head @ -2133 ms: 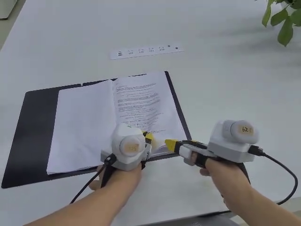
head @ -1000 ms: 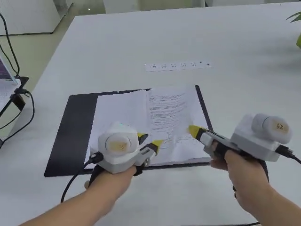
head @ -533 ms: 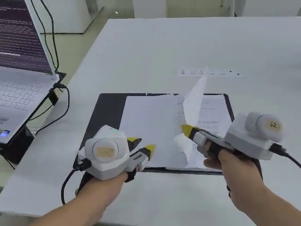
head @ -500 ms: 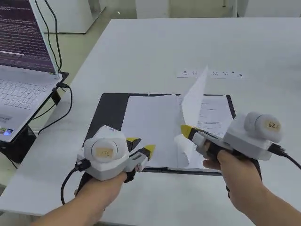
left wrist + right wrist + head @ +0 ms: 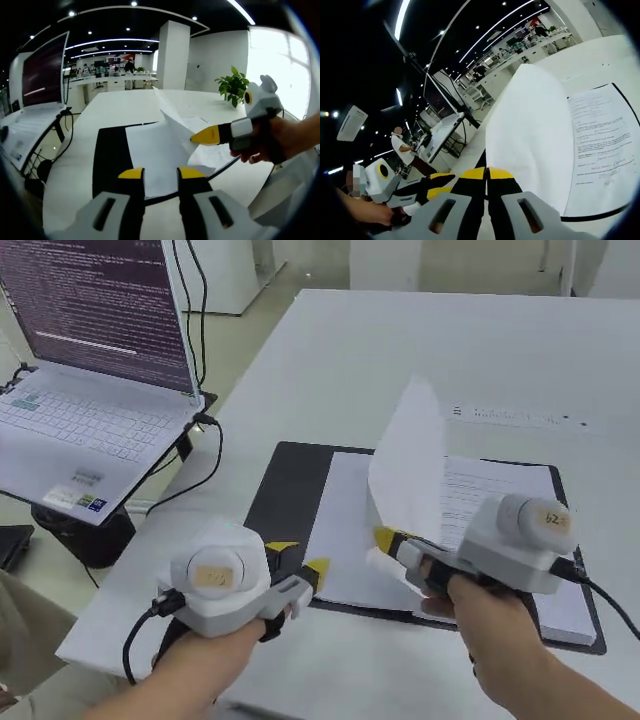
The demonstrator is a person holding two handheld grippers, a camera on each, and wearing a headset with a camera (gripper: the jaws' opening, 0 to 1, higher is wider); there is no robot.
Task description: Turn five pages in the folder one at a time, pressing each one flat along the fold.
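A black folder lies open on the white table, with a printed page on its right side. My right gripper is shut on the lower corner of one white page. That page stands raised and curled above the fold. In the right gripper view the jaws are pressed together on the page. My left gripper hovers open at the folder's front left edge, clear of the paper. In the left gripper view its tips point at the folder and the held page.
An open laptop sits on a stand left of the table, with cables trailing at the table's left edge. A white power strip lies beyond the folder. A potted plant stands at the far side.
The right gripper took hold of the right-hand page's corner and lifted it up and toward the fold. The left gripper came off the paper to the front left. The head camera swung left.
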